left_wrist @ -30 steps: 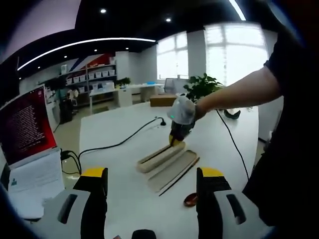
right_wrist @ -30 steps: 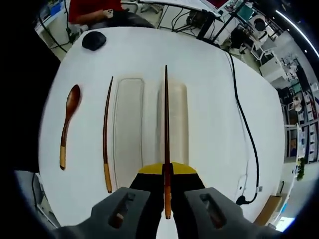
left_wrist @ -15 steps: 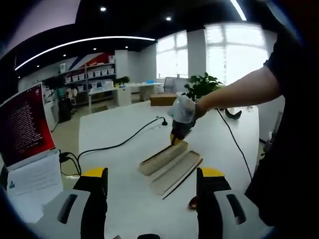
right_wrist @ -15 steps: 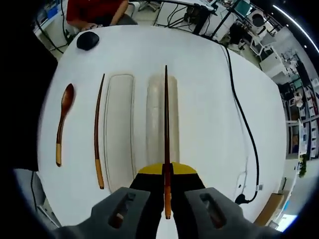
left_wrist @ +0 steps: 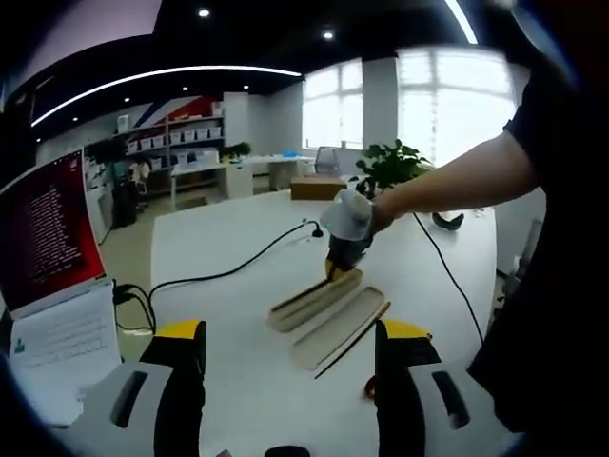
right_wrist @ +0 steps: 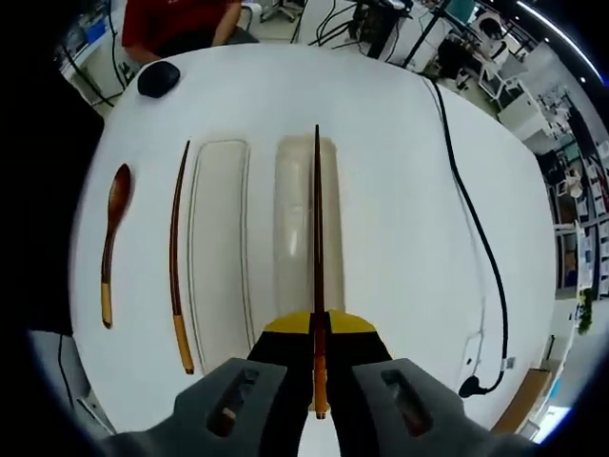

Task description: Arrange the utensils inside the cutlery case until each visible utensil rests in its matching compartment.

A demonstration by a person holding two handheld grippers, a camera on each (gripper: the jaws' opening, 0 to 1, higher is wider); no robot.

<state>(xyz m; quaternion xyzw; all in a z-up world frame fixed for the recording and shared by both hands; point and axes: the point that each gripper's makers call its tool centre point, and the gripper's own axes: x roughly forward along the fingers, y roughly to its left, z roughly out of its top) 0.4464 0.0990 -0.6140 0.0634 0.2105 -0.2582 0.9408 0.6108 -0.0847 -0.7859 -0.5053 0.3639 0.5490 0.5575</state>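
Note:
My right gripper (right_wrist: pixel 316 335) is shut on a dark wooden chopstick (right_wrist: pixel 317 238), which points straight ahead over the right edge of the beige case base (right_wrist: pixel 295 228). The flat case lid (right_wrist: pixel 219 257) lies just left of it. A second chopstick (right_wrist: pixel 175 257) lies on the table left of the lid, and a wooden spoon (right_wrist: pixel 112 238) lies farther left. In the left gripper view the right gripper (left_wrist: pixel 335 268) hovers at the far end of the case (left_wrist: pixel 317 297), with the loose chopstick (left_wrist: pixel 352 327) and spoon (left_wrist: pixel 368 387) nearer. My left gripper (left_wrist: pixel 288 354) is open and holds nothing.
A black cable (right_wrist: pixel 471 219) runs across the white table (right_wrist: pixel 400 143) to the right of the case. A black mouse (right_wrist: pixel 157 78) sits at the far left corner. A laptop (left_wrist: pixel 48 248) stands at the table's left in the left gripper view. A person in red sits beyond.
The right gripper view has drawn back and shifted slightly, so case, loose chopstick and spoon sit lower and further left. The held chopstick now lies over the base's right edge. The left gripper stays open.

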